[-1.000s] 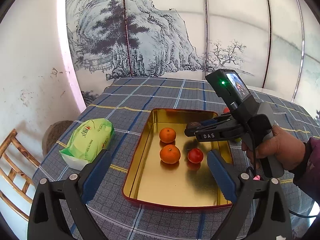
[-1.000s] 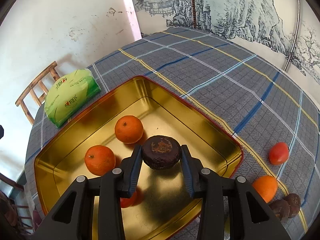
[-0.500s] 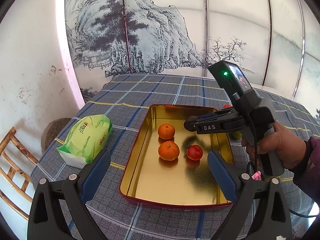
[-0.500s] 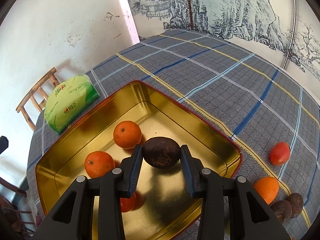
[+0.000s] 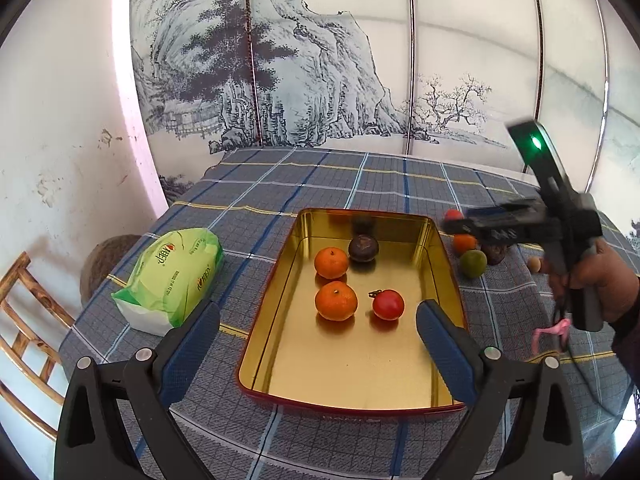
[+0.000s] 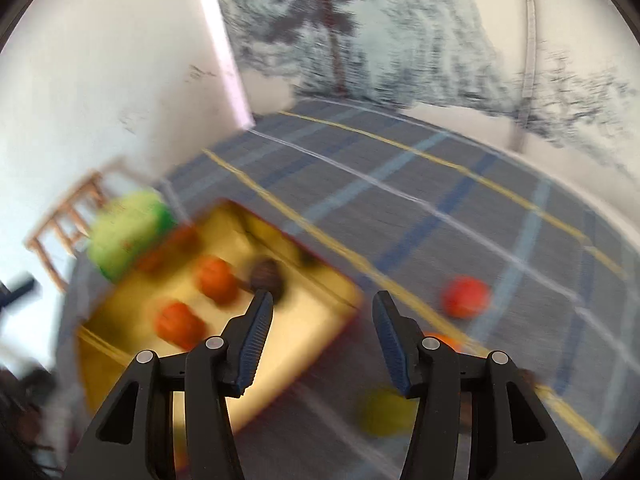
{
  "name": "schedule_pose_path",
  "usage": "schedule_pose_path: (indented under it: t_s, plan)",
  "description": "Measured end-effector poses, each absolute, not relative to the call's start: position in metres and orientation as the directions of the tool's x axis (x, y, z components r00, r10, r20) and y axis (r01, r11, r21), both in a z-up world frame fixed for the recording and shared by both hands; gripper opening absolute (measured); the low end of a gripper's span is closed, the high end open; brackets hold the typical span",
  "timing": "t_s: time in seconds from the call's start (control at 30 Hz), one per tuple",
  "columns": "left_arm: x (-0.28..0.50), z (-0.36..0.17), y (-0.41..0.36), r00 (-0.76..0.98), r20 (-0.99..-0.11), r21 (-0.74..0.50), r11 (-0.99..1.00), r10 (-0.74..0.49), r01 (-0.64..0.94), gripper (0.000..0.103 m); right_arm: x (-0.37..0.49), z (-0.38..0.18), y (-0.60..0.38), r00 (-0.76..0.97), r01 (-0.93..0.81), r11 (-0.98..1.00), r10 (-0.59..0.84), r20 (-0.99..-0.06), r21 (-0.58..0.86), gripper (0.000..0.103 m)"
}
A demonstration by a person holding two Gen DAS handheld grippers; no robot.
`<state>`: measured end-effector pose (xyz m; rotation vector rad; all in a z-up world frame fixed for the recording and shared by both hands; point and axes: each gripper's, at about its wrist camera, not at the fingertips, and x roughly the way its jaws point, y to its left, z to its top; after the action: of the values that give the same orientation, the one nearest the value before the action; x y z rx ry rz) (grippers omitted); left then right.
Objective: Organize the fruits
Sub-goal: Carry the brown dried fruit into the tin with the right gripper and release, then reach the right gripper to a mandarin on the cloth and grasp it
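A gold tray (image 5: 448,280) with a red rim holds two oranges (image 5: 331,263) (image 5: 335,301), a red fruit (image 5: 388,304) and a dark brown fruit (image 5: 363,248). My left gripper (image 5: 318,344) hangs open over the tray's near end with nothing in it. A hand holds my right gripper (image 5: 454,225) just past the tray's right rim. In the blurred right wrist view that gripper (image 6: 322,304) has its jaws opening with nothing between them. The dark brown fruit (image 6: 266,274) lies in the tray (image 6: 332,304) beyond its left finger.
Loose fruits lie on the checked cloth right of the tray: a red one (image 5: 453,215), an orange (image 5: 464,242), a green one (image 5: 473,263) and a dark brown one (image 5: 494,254). A green packet (image 5: 176,272) sits left of the tray. A wooden chair (image 5: 24,320) stands at the table's left edge.
My right gripper let go of the dark brown fruit, which now rests in the tray, and swung back to the right, off the tray. The left gripper has kept still.
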<state>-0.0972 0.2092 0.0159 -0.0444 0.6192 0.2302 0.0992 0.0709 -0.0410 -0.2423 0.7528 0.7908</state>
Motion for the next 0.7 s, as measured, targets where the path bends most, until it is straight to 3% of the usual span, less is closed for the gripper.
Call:
schedule_pose_path:
  t_s: [0.2, 0.47, 0.57, 0.7]
  plan:
    - [-0.09, 0.01, 0.2, 0.782, -0.601, 0.014, 0.98, 0.167, -0.199, 0.097, 0.123, -0.054, 0.026, 0.469, -0.662, 0.744, 0.5, -0.728, 0.085, 0.053]
    - [-0.087, 0.01, 0.191, 0.782, -0.598, 0.047, 0.982, 0.173, -0.18, 0.097, 0.137, -0.07, 0.046, 0.449, -0.683, 0.729, 0.466, -0.762, 0.044, 0.053]
    - [-0.085, 0.008, 0.192, 0.776, -0.606, 0.05, 0.982, 0.175, -0.183, 0.097, 0.145, -0.081, 0.054, 0.429, -0.68, 0.731, 0.459, -0.778, 0.057, 0.043]
    - [-0.083, 0.008, 0.189, 0.772, -0.611, 0.06, 0.982, 0.177, -0.178, 0.097, 0.146, -0.078, 0.05, 0.453, -0.66, 0.749, 0.456, -0.766, 0.055, 0.041]
